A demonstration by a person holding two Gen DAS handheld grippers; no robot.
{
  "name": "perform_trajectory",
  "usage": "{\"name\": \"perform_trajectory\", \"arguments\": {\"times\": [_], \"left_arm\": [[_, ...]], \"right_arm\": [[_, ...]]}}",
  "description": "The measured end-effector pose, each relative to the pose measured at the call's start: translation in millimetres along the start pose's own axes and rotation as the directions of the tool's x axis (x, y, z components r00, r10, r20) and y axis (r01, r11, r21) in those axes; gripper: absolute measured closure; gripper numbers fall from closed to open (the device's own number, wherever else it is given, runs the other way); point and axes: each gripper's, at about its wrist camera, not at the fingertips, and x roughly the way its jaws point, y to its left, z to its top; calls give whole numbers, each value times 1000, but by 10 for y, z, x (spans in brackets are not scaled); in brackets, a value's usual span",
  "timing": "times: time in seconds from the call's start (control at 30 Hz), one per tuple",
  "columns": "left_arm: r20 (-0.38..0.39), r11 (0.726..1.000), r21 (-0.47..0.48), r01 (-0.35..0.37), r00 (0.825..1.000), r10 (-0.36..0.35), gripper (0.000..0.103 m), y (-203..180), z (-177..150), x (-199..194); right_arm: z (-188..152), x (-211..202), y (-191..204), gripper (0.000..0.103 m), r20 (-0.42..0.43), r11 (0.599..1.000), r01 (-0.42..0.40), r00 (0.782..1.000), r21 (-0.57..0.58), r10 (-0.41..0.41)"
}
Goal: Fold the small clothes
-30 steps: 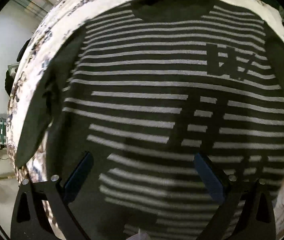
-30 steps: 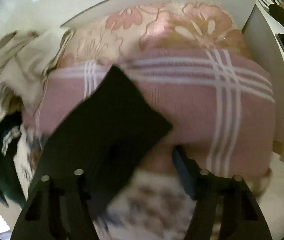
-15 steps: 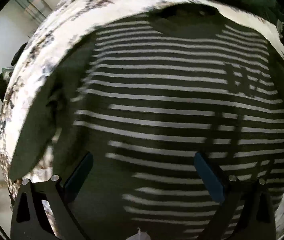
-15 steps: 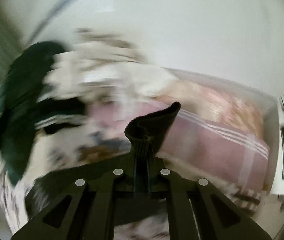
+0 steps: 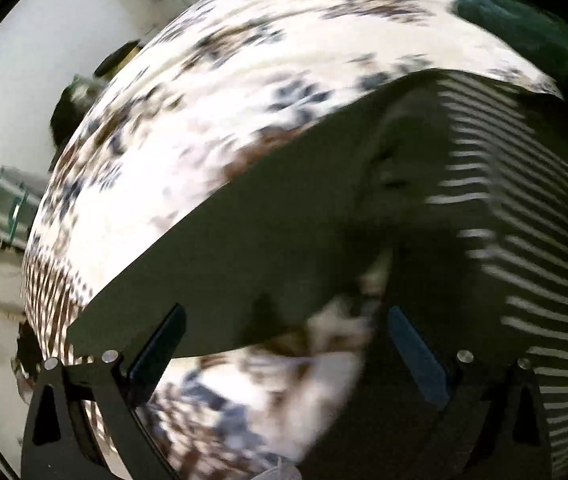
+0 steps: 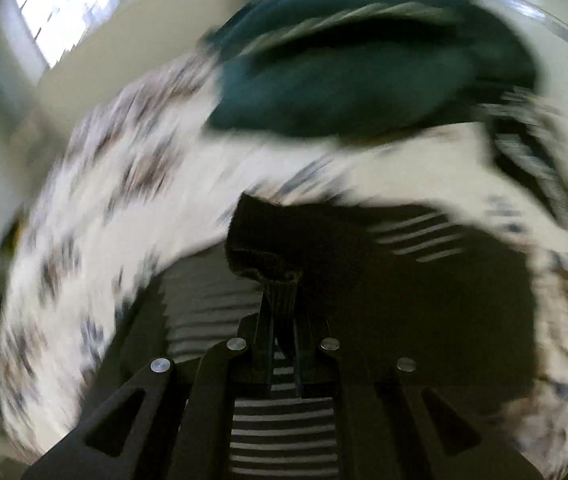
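The right gripper (image 6: 282, 308), jaws wide a second ago, now pinches a dark sleeve cuff (image 6: 272, 252) of the striped sweater (image 5: 523, 216), beginning a fold across its body. The left gripper (image 5: 284, 354), jaws spread, has swung over the other sleeve (image 5: 268, 240). Beneath the sweater: a floral-covered surface (image 5: 276, 72), white walls beyond.

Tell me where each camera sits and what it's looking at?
Left wrist: rides on the left tongs, looking down at the striped sweater sleeve on the flowery cloth; its open fingers show.
Right wrist: rides on the right tongs, shut on the sweater's cuff; green clothes lie beyond.
Both see the sweater and cloth.
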Motion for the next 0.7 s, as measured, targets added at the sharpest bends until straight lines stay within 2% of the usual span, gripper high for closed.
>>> {"name": "perform_trajectory", "arguments": {"times": [0.07, 0.13, 0.3, 0.37, 0.43, 0.47, 0.5, 0.53, 0.57, 0.6, 0.63, 0.7], "left_arm": [[-31, 999, -39, -15, 999, 14, 0, 222, -71, 160], [-51, 997, -69, -25, 998, 22, 0, 398, -130, 248], [-83, 992, -122, -39, 996, 29, 0, 703, -231, 385], [-92, 988, -148, -40, 995, 26, 0, 822, -245, 398], [-94, 980, -198, -24, 996, 6, 0, 998, -274, 374], [-103, 973, -229, -13, 995, -11, 0, 1087, -306, 366], [-119, 958, -287, -2, 992, -34, 0, 1245, -375, 353], [-132, 945, -328, 5, 990, -51, 0, 1345, -437, 350], [-147, 926, -376, 9, 987, -69, 0, 1486, -532, 349], [-158, 916, -401, 5, 985, -74, 0, 1556, -597, 352], [-177, 897, -442, -6, 981, -80, 0, 1680, -706, 368], [-205, 839, -544, 5, 969, -138, 0, 1914, -921, 458]], "right_arm": [[-254, 540, 545, 96, -78, 994, 25, 996, -105, -34], [-467, 914, 923, 96, -128, 984, 41, 990, -172, -64], [-800, 1258, 1451, 96, -143, 958, 68, 983, -279, -111], [-849, 1262, 1508, 96, -147, 951, 70, 982, -302, -119], [-876, 1283, 1520, 93, -196, 947, 61, 972, -316, -129], [-867, 1281, 1487, 90, -215, 952, 47, 970, -303, -117], [-845, 1248, 1440, 71, -233, 956, 40, 966, -290, -111], [-830, 1203, 1397, 42, -244, 959, 35, 964, -280, -107], [-823, 1116, 1327, 32, -234, 957, 70, 962, -282, -140], [-842, 1000, 1229, 31, -209, 953, 122, 960, -278, -184], [-811, 870, 1156, 30, -199, 954, 137, 961, -267, -193], [-903, 672, 942, 30, -192, 949, 188, 952, -254, -240]]}}
